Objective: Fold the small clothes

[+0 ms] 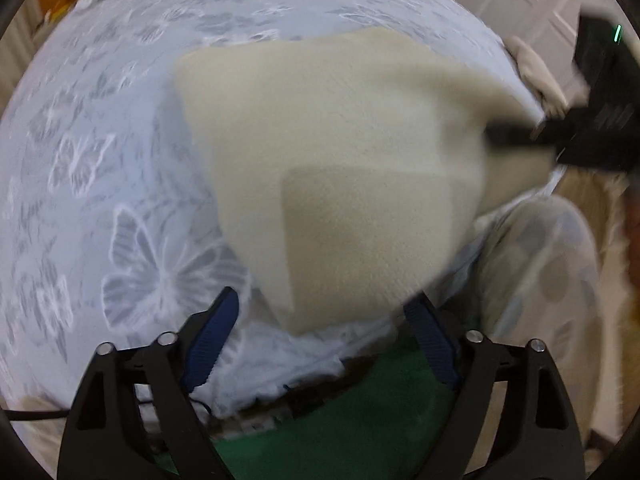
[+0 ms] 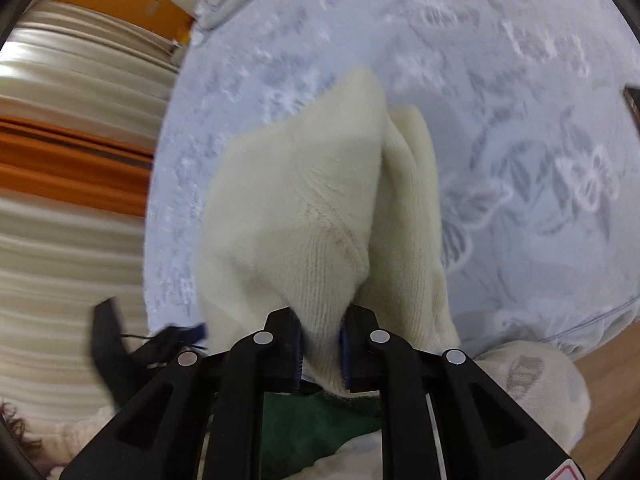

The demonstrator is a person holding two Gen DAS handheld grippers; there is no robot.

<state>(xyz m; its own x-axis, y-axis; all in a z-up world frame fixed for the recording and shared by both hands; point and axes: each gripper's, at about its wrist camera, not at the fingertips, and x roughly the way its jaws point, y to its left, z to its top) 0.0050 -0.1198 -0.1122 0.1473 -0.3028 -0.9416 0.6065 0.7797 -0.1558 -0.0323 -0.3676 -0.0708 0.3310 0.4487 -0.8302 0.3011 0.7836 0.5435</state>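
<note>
Right gripper [image 2: 320, 340] is clamped narrow on a bunched corner of the cream knit garment [image 2: 312, 208], with cloth squeezed between its blue pads, so that end of the piece is lifted and tents up toward the camera. Left gripper [image 1: 320, 312] stands wide with nothing between its fingers; the near corner of the garment lies just ahead of them, not yet pinched.

Starting with the biggest thing, the bed [image 1: 100, 168], covered in a pale blue butterfly-print sheet, carries the work. The garment sits close to the bed's near edge, one part flat on the sheet and the far end held up; a darker square patch [image 1: 368, 232] shows on its face, which may be a pocket or a shadow, hard to tell through the blur.

The step in hand looks like taking a second corner before folding. To do it well, the left gripper should settle over the free near corner, catch only the knit and none of the sheet beneath, and close firmly. The right should hold its height so the cloth stays taut but not stretched, keeping both edges level for a square fold.
</note>
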